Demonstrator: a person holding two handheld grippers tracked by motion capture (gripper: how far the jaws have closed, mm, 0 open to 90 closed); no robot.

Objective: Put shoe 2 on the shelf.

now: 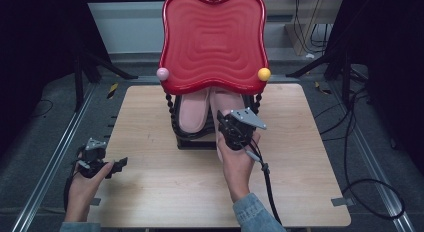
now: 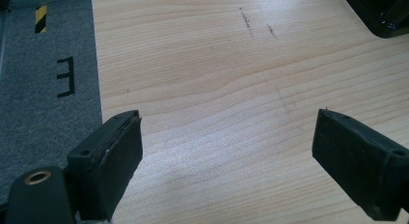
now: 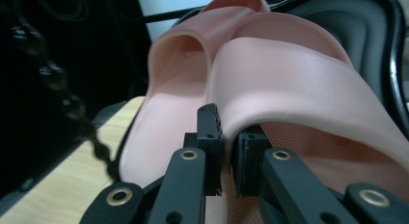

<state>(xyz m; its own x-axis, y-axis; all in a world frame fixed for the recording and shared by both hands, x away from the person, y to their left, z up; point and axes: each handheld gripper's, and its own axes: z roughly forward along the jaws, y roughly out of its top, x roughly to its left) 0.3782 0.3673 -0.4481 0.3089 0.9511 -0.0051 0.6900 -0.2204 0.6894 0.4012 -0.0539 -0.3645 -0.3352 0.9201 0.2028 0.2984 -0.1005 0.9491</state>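
- the right gripper (image 1: 227, 123) has its jaws clamped on the strap edge of the right pink slipper (image 3: 308, 89), which lies straight ahead of it on the black lower shelf (image 3: 337, 21) under the red tray (image 1: 212, 42).
- the left pink slipper (image 1: 193, 109) sits just beside it, touching.
- the left gripper (image 2: 226, 156) hovers over bare table (image 2: 231, 64), jaws spread wide with nothing between them.

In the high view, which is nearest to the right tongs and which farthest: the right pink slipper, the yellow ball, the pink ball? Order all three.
1. The right pink slipper, directly at the right tongs, which are shut on its edge.
2. The yellow ball, up and to the right, on the red tray's corner.
3. The pink ball, up and to the left, on the opposite corner.
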